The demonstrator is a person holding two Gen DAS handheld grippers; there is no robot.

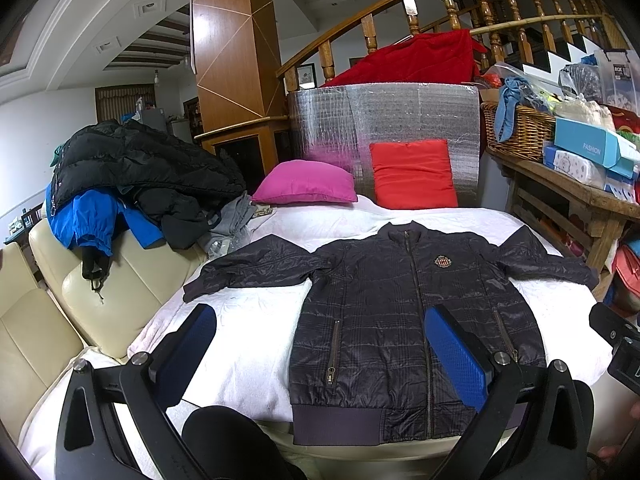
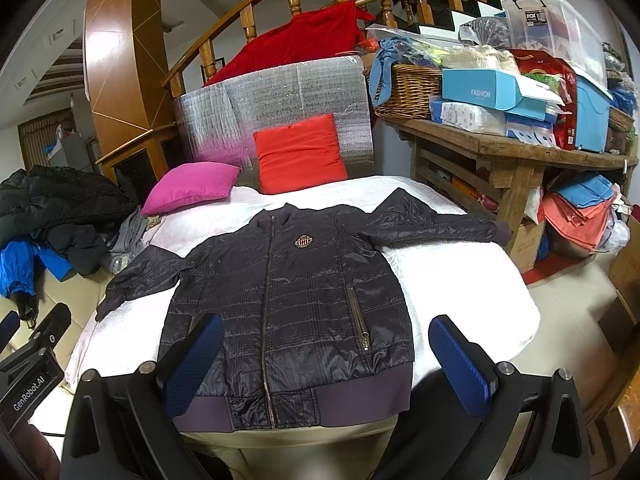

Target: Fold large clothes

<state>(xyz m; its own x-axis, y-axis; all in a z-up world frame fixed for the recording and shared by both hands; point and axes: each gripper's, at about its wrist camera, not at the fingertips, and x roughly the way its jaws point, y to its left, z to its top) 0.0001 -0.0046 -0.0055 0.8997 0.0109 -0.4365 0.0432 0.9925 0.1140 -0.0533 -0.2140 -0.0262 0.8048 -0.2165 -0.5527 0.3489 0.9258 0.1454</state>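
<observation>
Both wrist views look forward along their own spread blue-padded fingers, from just above the near edge of the white bed, slightly downward and toward the staircase railing behind it. The left view sits further left, taking in the pile of coats on the cream sofa, while the right view sits further right and takes in more of the cluttered wooden table. Both share the dark jacket spread flat close in front, the two cushions and the silver mat, and each catches the other gripper at its frame edge.
</observation>
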